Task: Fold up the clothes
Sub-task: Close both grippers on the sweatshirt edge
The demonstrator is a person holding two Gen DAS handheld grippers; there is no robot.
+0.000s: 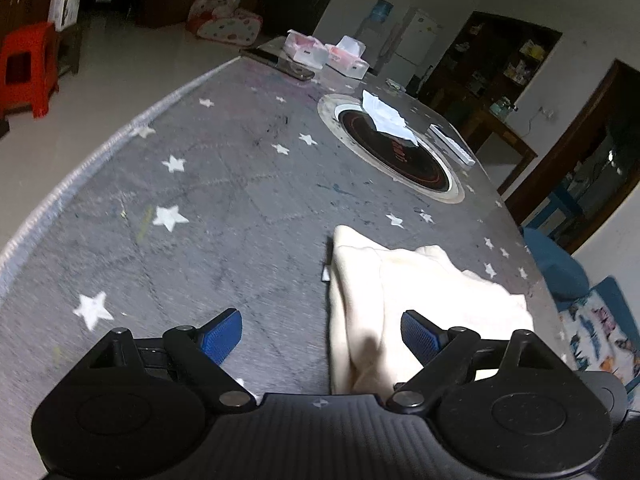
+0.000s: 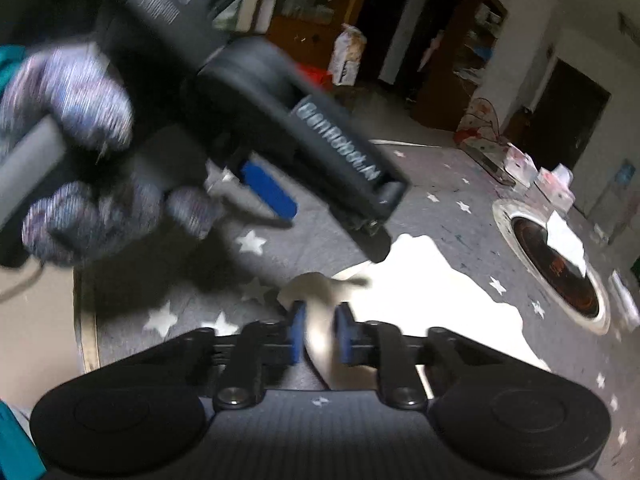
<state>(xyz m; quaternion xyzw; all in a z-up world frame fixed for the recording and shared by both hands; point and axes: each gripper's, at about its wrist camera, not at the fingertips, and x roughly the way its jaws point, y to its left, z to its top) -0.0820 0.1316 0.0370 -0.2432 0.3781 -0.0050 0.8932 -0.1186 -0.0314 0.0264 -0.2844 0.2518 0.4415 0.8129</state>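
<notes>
Two grippers and one garment are sitting on record at this moment, listed by size.

Table: large, grey star-printed covering, taking up most of both views; a round dark burner is sitting in its far half with a white crumpled paper lying across it, and tissue packs are standing at the far end.

Cream garment: lying on the near part of the table, already doubled into a thick bundle with layered edges showing along its left side; overexposed in the right wrist view, so finer creases cannot be read.

Left gripper: jaws standing wide apart with nothing pressed between them; one blue pad is hovering over bare table, the other over the garment's near edge. A gloved hand is holding it, seen blurred from the right wrist view.

Right gripper: jaws nearly together and pinching a fold of the cream garment at its near corner, cloth bunching up between the pads.

Step in hand, by judgement: a corner is being taken up for another fold, with only one side secured. Next move is calling for the left gripper to settle over the garment's near left edge and close on it, so both corners can be lifted evenly.
</notes>
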